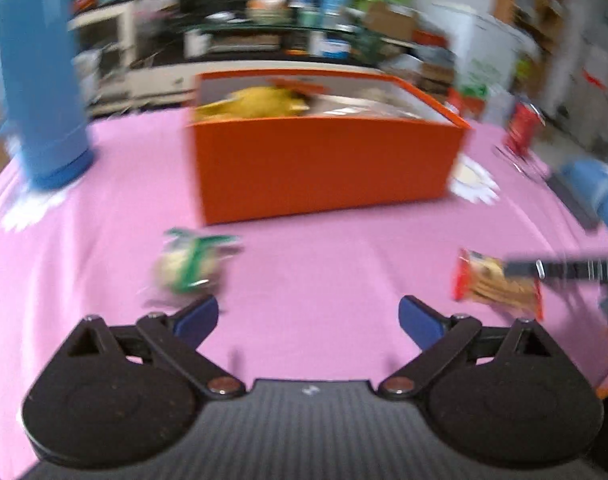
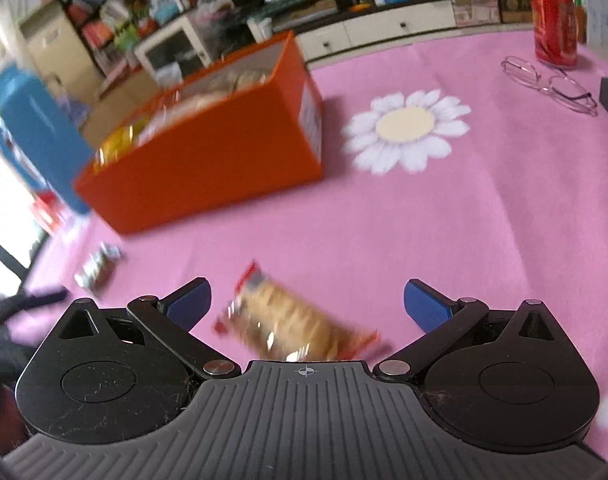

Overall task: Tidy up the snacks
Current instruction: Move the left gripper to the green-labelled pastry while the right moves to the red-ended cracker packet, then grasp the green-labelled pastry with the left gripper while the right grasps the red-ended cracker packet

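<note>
An orange box [image 1: 323, 168] [image 2: 208, 160] holding several snack packs stands on the pink tablecloth. A green and white snack pack [image 1: 188, 268] [image 2: 98, 266] lies in front of it, just ahead of my left gripper's left finger. My left gripper [image 1: 307, 318] is open with only cloth between its fingers. A cracker pack with red ends [image 2: 292, 326] [image 1: 497, 286] lies on the cloth between the fingers of my right gripper [image 2: 307, 304], which is open and not touching it. In the left wrist view, a finger of the right gripper reaches over that pack from the right edge.
A tall blue flask [image 1: 40, 80] [image 2: 36, 132] stands left of the box. A red can [image 2: 553, 24] [image 1: 521, 128] and a pair of glasses [image 2: 551, 84] sit at the far right. A daisy print [image 2: 407, 130] marks the cloth right of the box. Cluttered shelves lie beyond the table.
</note>
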The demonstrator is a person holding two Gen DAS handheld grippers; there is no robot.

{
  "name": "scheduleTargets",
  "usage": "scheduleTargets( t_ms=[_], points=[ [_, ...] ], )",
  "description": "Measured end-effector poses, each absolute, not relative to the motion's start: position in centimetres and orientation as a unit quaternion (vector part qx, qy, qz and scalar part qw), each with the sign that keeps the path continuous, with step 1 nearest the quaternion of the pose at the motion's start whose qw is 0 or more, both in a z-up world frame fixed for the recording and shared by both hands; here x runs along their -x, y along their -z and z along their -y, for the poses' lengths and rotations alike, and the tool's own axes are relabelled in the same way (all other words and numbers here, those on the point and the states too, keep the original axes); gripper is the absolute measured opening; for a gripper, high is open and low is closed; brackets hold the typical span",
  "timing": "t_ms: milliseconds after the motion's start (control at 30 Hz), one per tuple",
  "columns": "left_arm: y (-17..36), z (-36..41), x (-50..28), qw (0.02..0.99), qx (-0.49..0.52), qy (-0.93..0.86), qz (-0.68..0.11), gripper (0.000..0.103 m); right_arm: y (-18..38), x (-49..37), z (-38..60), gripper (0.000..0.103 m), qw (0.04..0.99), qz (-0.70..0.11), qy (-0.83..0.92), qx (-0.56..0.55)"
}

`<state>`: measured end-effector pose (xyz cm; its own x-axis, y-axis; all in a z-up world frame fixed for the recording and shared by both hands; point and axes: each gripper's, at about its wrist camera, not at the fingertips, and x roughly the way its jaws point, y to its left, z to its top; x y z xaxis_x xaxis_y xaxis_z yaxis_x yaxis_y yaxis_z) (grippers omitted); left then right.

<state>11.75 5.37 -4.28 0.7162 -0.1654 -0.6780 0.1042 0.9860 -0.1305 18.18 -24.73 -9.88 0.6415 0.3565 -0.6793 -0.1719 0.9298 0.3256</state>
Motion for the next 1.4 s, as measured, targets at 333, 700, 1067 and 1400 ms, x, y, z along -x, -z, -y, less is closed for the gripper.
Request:
scheduleTargets(
  t_ms=[333,700,1067,1400],
  points=[
    [5.2,-9.6,-11.8,0.926,0.083,0.015,-0.368,0.096,9.9,-12.5,23.3,0.083,0.911,-0.385,-0.091,-0.116],
    [3.2,-11.8,-16.1,0.930,0.088,-0.012,-0.358,0.096,10.4,-17.7,20.4,0.083,0.894,-0.408,-0.124,-0.139],
    [6.0,-11.5,-17.2,0.919,0.080,-0.007,-0.385,0.097,10.0,-18.9,18.7,0.083,0.909,-0.382,-0.120,-0.115],
    [7.1,-10.8,-18.4,0.918,0.067,0.000,-0.390,0.098,11.3,-19.1,15.3,0.083,0.920,-0.376,-0.110,-0.007]
  ],
)
